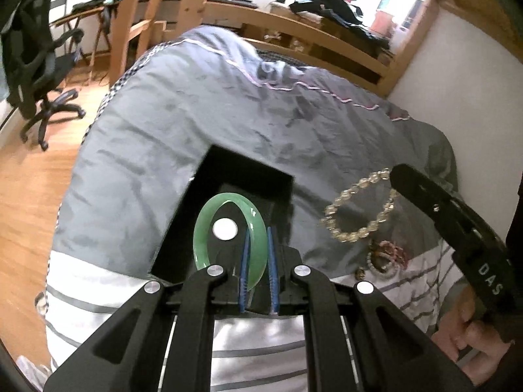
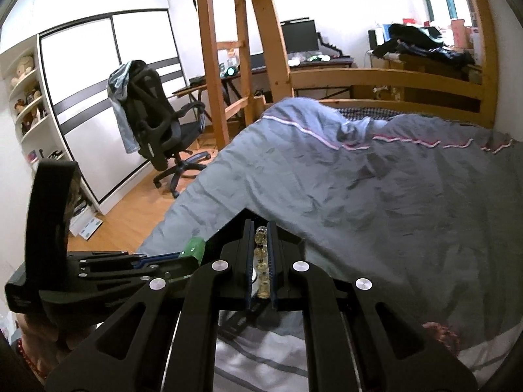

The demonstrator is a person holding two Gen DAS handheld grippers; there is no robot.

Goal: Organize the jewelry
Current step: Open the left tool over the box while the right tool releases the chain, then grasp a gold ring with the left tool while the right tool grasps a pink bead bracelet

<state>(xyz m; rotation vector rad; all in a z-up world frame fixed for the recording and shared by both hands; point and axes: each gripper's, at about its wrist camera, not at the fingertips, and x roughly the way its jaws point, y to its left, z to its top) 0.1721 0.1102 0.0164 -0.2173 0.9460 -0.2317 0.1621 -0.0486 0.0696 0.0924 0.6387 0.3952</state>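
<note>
My left gripper (image 1: pixel 258 235) is shut on a green jade bangle (image 1: pixel 209 225) and holds it over an open black jewelry box (image 1: pixel 196 202) on the grey bed cover. My right gripper (image 2: pixel 260 232) is shut on a clear-yellow bead bracelet (image 2: pixel 262 277); the bracelet also shows in the left wrist view (image 1: pixel 340 202), hanging from the right gripper's black body (image 1: pixel 457 225) above the bed. The bangle's green edge (image 2: pixel 194 247) and the left gripper (image 2: pixel 157 259) show at the left of the right wrist view, beside the box's edge (image 2: pixel 228 228).
A small pile of pink and white bead bracelets (image 1: pixel 385 258) lies on the striped cloth to the right of the box; it also shows in the right wrist view (image 2: pixel 441 333). A wooden bed frame (image 2: pixel 376 75), a ladder (image 2: pixel 225 49) and an office chair (image 2: pixel 157 121) stand beyond the bed.
</note>
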